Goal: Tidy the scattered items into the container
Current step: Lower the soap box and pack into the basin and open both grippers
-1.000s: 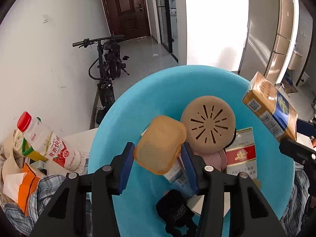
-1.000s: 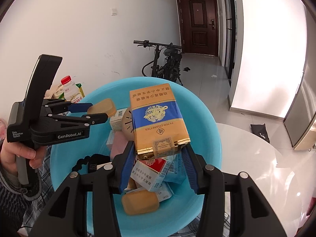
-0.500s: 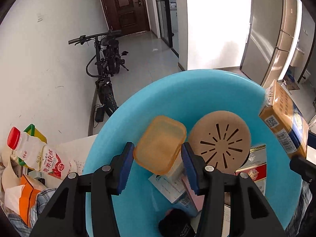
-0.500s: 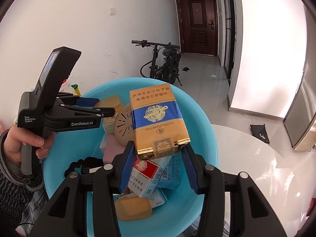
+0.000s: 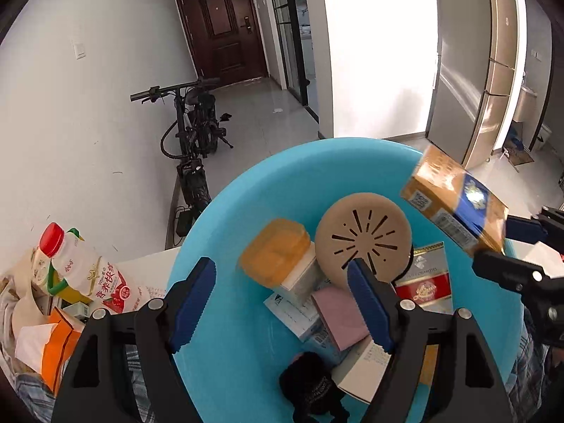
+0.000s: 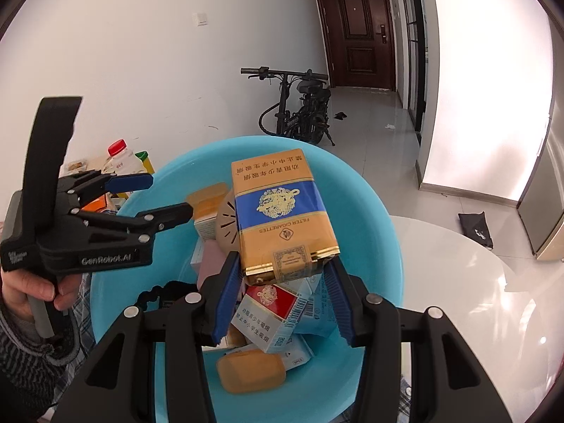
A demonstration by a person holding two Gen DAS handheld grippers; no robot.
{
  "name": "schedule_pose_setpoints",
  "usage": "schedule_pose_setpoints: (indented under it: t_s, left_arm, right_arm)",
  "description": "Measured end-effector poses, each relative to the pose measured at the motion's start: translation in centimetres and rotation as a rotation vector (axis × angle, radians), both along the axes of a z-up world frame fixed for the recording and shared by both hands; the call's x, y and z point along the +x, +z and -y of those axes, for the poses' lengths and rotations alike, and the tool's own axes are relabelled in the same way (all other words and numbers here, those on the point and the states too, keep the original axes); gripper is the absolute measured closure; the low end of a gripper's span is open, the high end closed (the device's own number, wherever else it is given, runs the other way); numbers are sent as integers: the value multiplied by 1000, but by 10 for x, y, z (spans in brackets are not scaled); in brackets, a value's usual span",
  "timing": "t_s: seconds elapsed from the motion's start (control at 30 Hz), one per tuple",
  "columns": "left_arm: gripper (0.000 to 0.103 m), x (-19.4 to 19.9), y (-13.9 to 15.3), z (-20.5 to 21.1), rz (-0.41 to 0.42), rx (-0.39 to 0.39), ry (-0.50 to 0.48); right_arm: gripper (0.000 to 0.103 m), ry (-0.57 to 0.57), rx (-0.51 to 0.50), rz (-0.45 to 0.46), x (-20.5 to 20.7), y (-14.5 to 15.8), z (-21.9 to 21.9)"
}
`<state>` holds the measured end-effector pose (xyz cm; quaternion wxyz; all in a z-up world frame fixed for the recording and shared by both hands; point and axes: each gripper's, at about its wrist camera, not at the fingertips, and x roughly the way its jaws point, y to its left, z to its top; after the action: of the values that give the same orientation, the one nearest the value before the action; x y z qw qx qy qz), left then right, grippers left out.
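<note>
A light blue basin [image 5: 246,218] [image 6: 380,225] holds several items: a tan round vented disc [image 5: 363,239], a red and white cigarette pack [image 5: 424,282], a pink box [image 5: 340,313] and a black item [image 5: 310,387]. My left gripper [image 5: 282,303] is open over the basin; the orange translucent box [image 5: 275,252] [image 6: 206,195] rests on a white box just beyond its fingers. My right gripper [image 6: 282,292] is shut on a gold and blue cigarette carton [image 6: 282,215] [image 5: 454,199], held above the basin. The left gripper also shows in the right wrist view [image 6: 158,194].
A milk bottle with a red cap [image 5: 81,271], a green and yellow carton and orange packaging [image 5: 56,345] stand left of the basin. A white round table [image 6: 458,282] lies to the right. A bicycle [image 5: 194,134] leans by the wall behind.
My left gripper has opened and let go of the orange box, which now rests in the basin. My right gripper still holds the carton above the basin.
</note>
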<state>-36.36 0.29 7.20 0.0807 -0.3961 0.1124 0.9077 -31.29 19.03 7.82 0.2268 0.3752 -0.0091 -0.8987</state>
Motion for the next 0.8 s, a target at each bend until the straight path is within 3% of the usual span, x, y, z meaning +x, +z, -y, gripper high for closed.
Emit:
schedule_pose_setpoints:
  t_s: [0.3,0.43,0.8]
  left_arm:
    - [20,34,7,-10,-11,-1,-58]
    - [20,37,7,-9,-13,0,-56]
    - [20,43,3,-8,7,3,-61]
  right_arm:
    - [57,-13,-99,109,-21,-14,-9]
    - [51,-36,-105,118,-22,-17,-13]
    - [41,-49,45,20,-5,3,-6]
